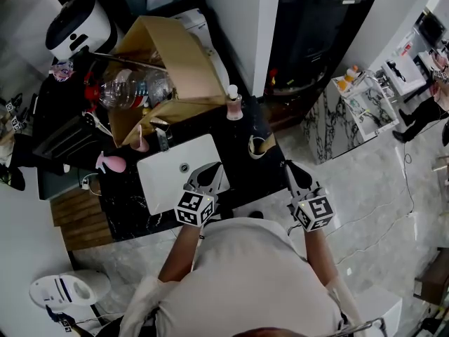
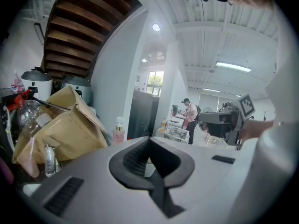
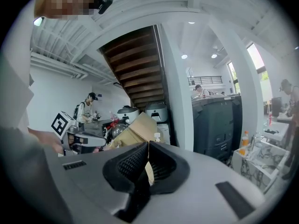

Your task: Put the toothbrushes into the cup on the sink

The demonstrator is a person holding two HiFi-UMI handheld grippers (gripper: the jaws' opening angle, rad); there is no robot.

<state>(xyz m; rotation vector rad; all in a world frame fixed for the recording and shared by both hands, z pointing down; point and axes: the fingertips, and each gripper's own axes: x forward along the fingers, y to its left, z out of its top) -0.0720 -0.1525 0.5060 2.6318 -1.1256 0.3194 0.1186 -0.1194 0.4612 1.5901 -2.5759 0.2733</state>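
Note:
From the head view, a white sink basin (image 1: 168, 181) is set in a dark counter. A small cup (image 1: 260, 145) stands on the counter to the right of the basin, and something tan shows inside it. I cannot make out any toothbrush. My left gripper (image 1: 212, 172) hovers over the basin's right front corner with its jaws shut and empty. My right gripper (image 1: 289, 167) hangs off the counter's right edge, over the floor, also shut on nothing. In the left gripper view, the shut jaws (image 2: 149, 142) meet with a pale cup (image 2: 148, 168) behind them. The right gripper view shows closed jaws (image 3: 148, 147).
A faucet (image 1: 161, 136) stands at the basin's back edge, with a pink pump bottle (image 1: 233, 104) behind it. An open cardboard box (image 1: 172, 58), a plastic bottle (image 1: 130, 90) and a rice cooker (image 1: 77, 27) crowd the back left. A pink object (image 1: 111, 163) lies left of the sink.

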